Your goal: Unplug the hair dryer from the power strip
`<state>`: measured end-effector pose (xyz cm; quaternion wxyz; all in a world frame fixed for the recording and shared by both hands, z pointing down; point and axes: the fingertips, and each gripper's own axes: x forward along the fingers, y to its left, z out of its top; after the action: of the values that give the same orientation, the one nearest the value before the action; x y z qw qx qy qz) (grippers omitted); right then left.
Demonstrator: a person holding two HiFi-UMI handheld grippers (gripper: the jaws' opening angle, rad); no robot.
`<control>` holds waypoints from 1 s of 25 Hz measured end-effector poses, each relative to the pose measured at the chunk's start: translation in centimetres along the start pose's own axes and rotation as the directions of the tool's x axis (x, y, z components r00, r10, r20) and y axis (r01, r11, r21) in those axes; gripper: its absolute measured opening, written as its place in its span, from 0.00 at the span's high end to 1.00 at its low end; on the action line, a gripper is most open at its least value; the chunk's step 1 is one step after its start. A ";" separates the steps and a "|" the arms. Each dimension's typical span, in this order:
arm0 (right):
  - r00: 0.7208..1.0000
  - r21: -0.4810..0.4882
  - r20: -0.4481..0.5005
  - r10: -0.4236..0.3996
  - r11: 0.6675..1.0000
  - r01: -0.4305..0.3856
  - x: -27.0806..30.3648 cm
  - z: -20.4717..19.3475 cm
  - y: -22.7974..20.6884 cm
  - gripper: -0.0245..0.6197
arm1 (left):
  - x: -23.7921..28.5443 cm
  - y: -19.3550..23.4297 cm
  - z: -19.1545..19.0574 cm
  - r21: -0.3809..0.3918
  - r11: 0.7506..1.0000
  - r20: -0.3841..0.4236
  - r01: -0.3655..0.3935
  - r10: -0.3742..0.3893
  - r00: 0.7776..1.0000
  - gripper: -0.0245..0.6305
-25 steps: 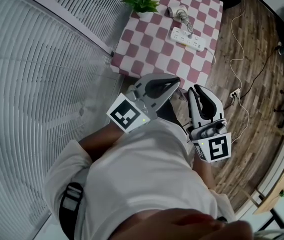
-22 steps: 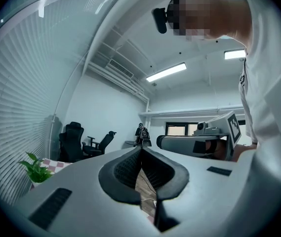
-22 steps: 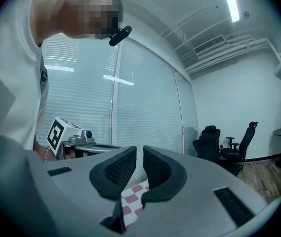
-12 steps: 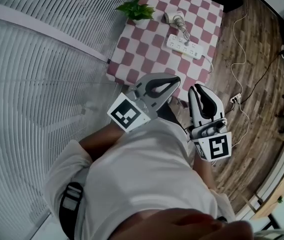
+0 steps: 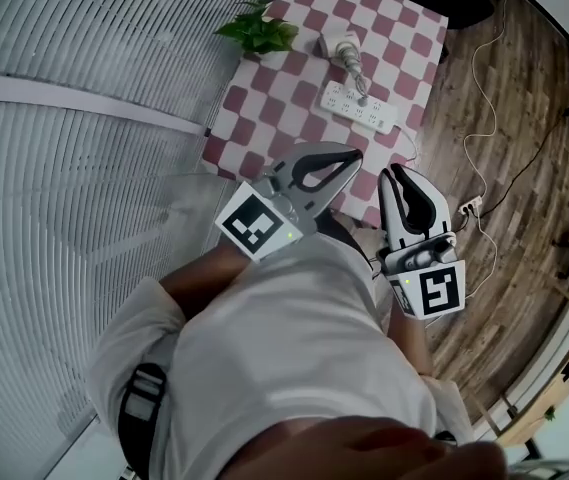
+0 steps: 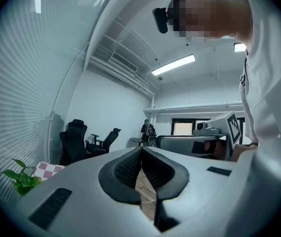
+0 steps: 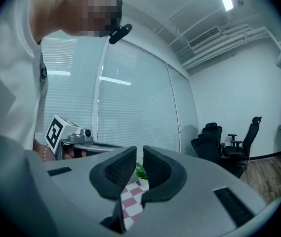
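Observation:
In the head view a white hair dryer (image 5: pixel 342 46) lies on the pink-and-white checkered table (image 5: pixel 264 108), and its cord runs to a white power strip (image 5: pixel 361 107) beside it. Both grippers are held level in front of the person's body, well short of the table. The left gripper (image 5: pixel 356 156) is shut with nothing in it; its tips meet in the left gripper view (image 6: pixel 141 150). The right gripper (image 5: pixel 391 172) is shut and empty too, seen in the right gripper view (image 7: pixel 139 158). The checkered cloth (image 7: pixel 133 201) shows below its jaws.
A small green potted plant (image 5: pixel 259 30) stands at the table's far left corner. Window blinds (image 5: pixel 84 118) fill the left side. White cables and a floor socket (image 5: pixel 472 206) lie on the wooden floor to the right. Black office chairs (image 7: pixel 229 144) stand further off.
The table, hair dryer and power strip have come nearer and shifted left in the head view. Both grippers keep the same shut pose in front of the body.

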<state>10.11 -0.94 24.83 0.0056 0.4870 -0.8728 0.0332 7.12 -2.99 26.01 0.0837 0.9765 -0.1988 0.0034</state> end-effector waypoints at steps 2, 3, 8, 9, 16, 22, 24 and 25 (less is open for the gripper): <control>1.000 0.001 -0.001 0.004 1.000 -0.004 0.2 -0.1 -1.4 0.91 | 1.4 0.4 -0.2 -0.001 1.000 -0.008 -0.002 0.002 1.000 0.92; 1.000 0.004 -0.001 0.004 1.000 -0.004 0.2 -0.1 -2.0 0.91 | 2.0 0.5 -0.2 0.001 1.000 -0.010 -0.001 0.001 1.000 0.92; 1.000 0.007 -0.006 0.008 1.000 -0.008 0.6 -0.6 -4.5 0.91 | 4.5 1.3 -0.3 0.002 1.000 -0.004 -0.003 0.003 1.000 0.92; 1.000 0.007 -0.008 0.011 1.000 -0.011 0.6 -0.8 -4.8 0.91 | 4.9 1.5 -0.3 0.001 1.000 -0.002 -0.007 0.007 1.000 0.92; 1.000 0.014 -0.012 0.017 1.000 -0.017 1.1 -0.9 -6.4 0.91 | 6.5 2.5 -0.4 -0.008 1.000 -0.011 -0.019 0.019 1.000 0.92; 1.000 0.034 -0.020 0.015 0.999 -0.014 2.0 -1.4 -6.8 0.91 | 7.0 3.7 -0.8 -0.016 1.000 -0.029 -0.020 0.019 0.999 0.92; 1.000 0.033 -0.027 0.008 0.999 -0.007 2.5 -1.7 -6.9 0.91 | 7.1 4.4 -0.9 -0.019 1.000 -0.032 -0.020 0.019 0.999 0.92; 0.999 0.031 -0.034 0.002 1.000 -0.001 2.8 -2.0 -7.0 0.91 | 7.1 4.7 -1.1 -0.022 1.000 -0.034 -0.019 0.018 0.999 0.92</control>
<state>14.56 -6.85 27.33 0.0128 0.4859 -0.8722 0.0552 11.87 -9.87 28.13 0.0979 0.9734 -0.2064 0.0187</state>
